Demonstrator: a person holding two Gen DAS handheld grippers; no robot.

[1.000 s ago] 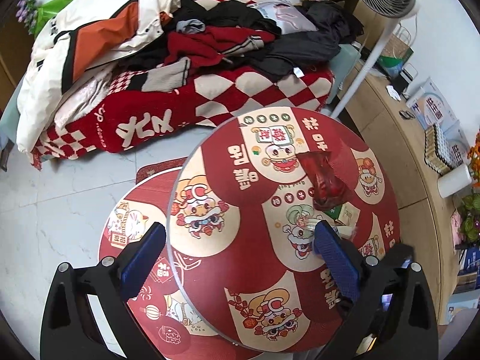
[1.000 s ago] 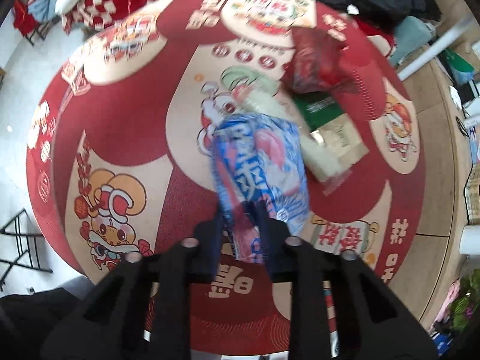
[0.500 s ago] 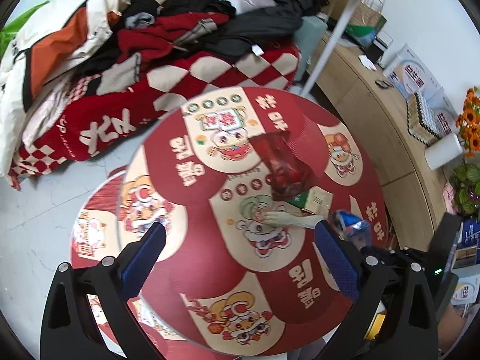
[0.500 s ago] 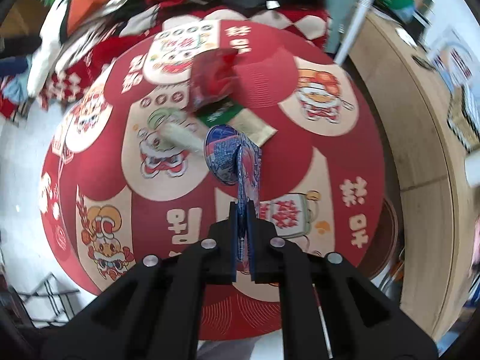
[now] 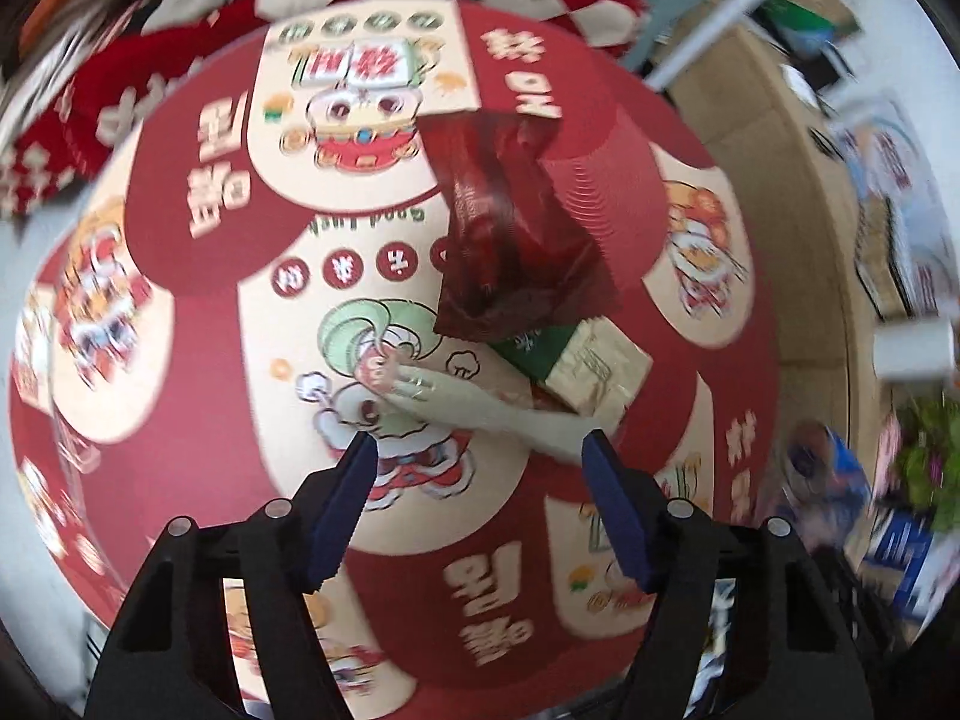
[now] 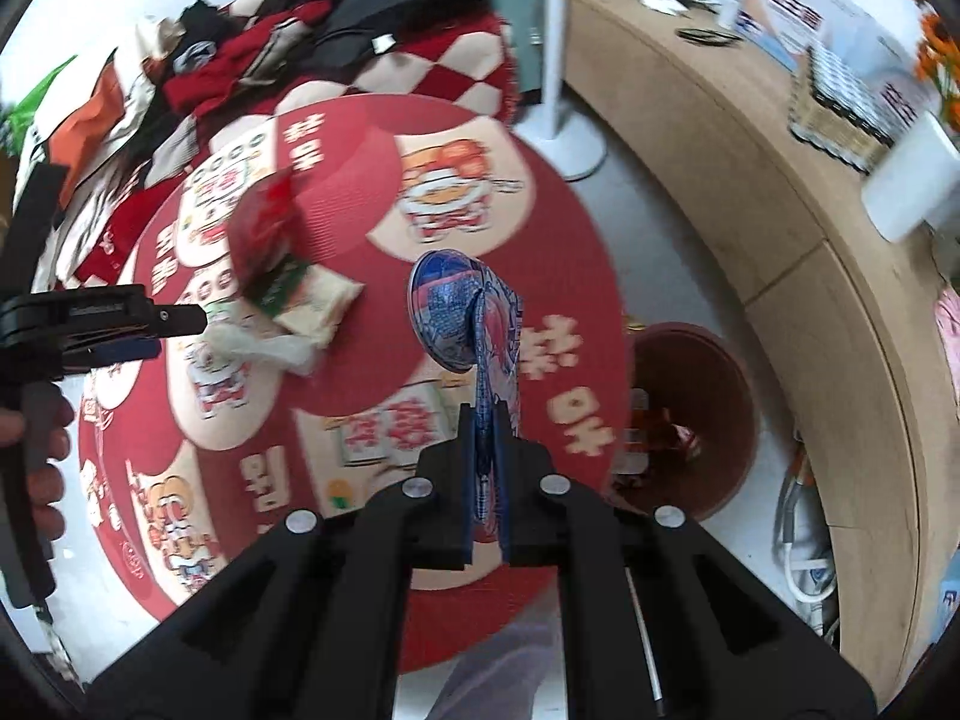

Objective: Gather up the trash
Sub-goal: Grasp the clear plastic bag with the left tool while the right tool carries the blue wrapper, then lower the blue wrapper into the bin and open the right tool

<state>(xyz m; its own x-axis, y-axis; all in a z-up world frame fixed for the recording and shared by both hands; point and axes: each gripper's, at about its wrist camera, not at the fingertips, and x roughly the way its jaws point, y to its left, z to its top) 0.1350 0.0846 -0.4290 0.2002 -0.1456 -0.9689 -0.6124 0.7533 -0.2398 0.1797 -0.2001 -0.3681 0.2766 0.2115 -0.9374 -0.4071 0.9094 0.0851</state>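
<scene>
1. Two grippers at work over the round red cartoon-print table (image 5: 198,312); right gripper (image 6: 485,432) clamped tight on a crumpled blue snack wrapper (image 6: 462,318), lifted clear of the tabletop at frame centre
2. Left gripper (image 5: 477,456) about half open, its jaws have just been closing; nothing pinched yet, the clear plastic wrapper (image 5: 480,405) lies just beyond its fingertips, lower centre of the left view
3. Progress, as I judge it: one piece in hand, not yet binned; brown round bin (image 6: 690,414) sits on the floor at right of the right view, some scraps already inside
4. Still on the table: dark red foil bag (image 5: 510,228), green packet (image 5: 534,345) and beige packet (image 5: 600,369) touching one another, centre right
5. Surroundings: clothes heap (image 6: 252,48) upper left, white fan stand (image 6: 558,60) top centre, curved wooden counter (image 6: 780,228) right; nothing blocks the bin
</scene>
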